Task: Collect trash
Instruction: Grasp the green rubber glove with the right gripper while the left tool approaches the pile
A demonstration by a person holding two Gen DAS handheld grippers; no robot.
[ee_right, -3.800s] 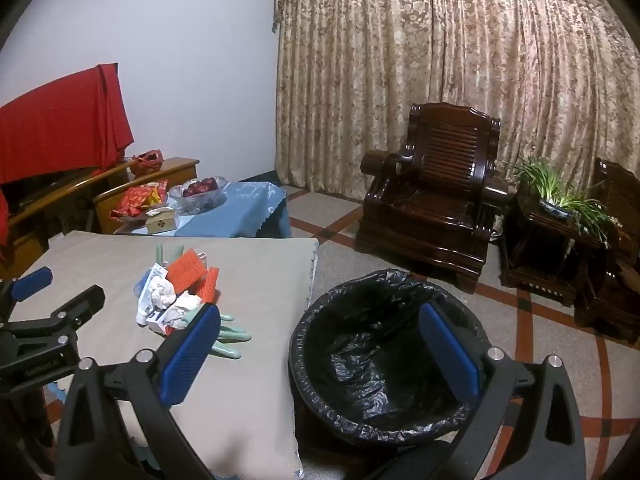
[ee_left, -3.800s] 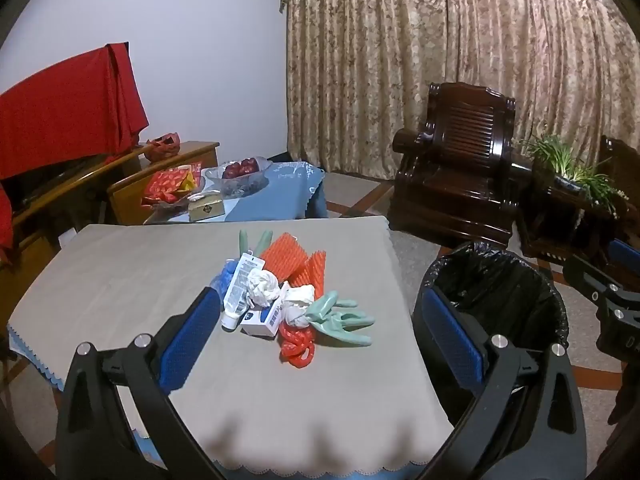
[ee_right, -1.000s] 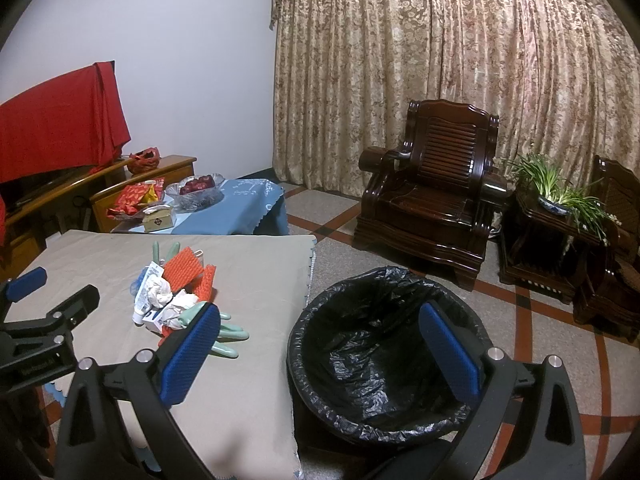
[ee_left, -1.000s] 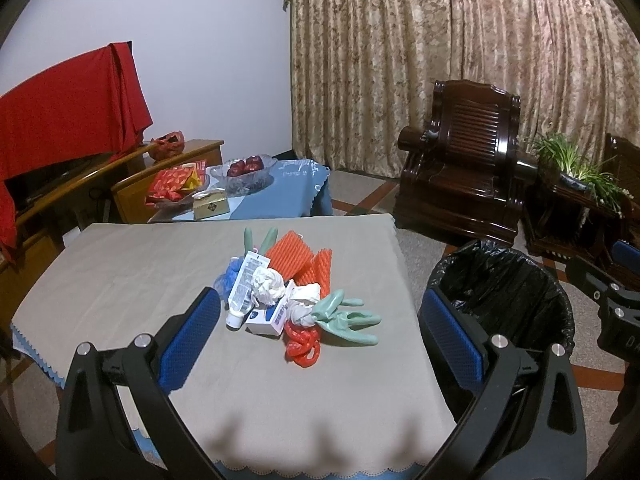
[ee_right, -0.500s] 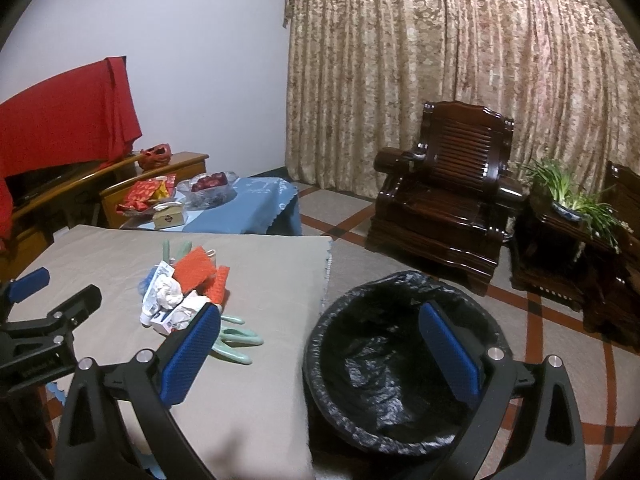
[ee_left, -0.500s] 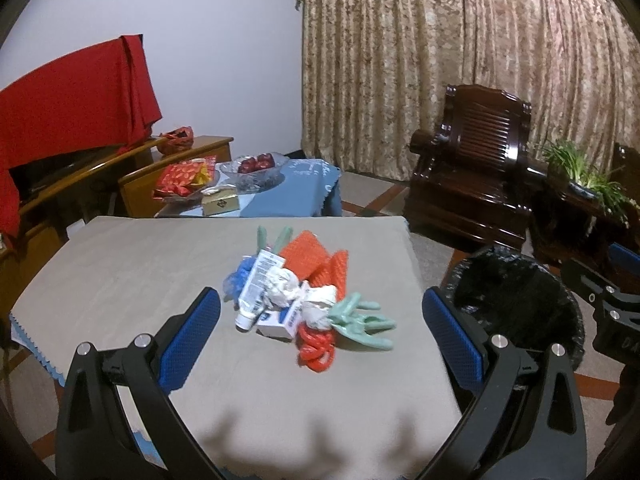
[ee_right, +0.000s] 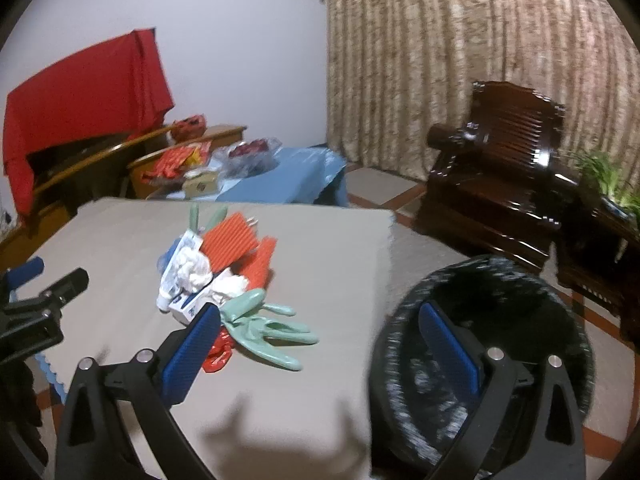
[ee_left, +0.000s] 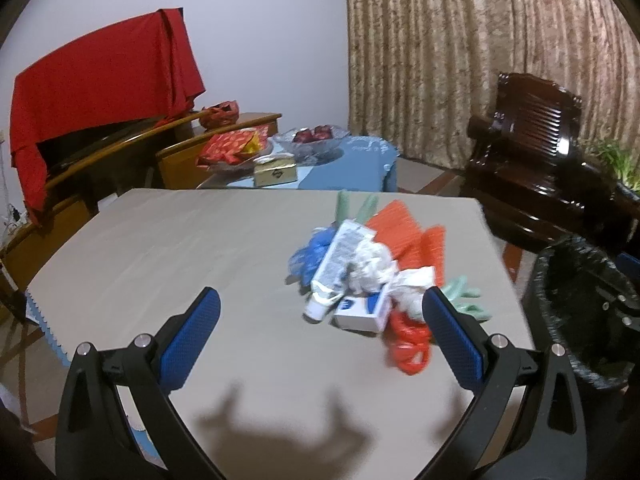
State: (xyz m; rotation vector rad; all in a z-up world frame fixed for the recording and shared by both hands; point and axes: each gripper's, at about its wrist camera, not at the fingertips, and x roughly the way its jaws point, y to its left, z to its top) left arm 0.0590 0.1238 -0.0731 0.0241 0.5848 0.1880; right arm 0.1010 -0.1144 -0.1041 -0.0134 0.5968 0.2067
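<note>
Left wrist view shows the left gripper (ee_left: 320, 334) held above the near edge of the table (ee_left: 160, 248), jaws spread wide and empty, aimed at the trash pile (ee_left: 372, 276). That pile sits right of centre on the table: a tube, crumpled paper, a small box, orange card, a red bag and green gloves (ee_right: 268, 330) all overlapping. Because they are tangled, one pinch may drag neighbours along and spill them off the edge beside the bin (ee_right: 484, 360). The light paper could also slip from the pads. The right gripper (ee_right: 320, 350), likewise wide and empty, hangs between the pile and the bin on the floor.
</note>
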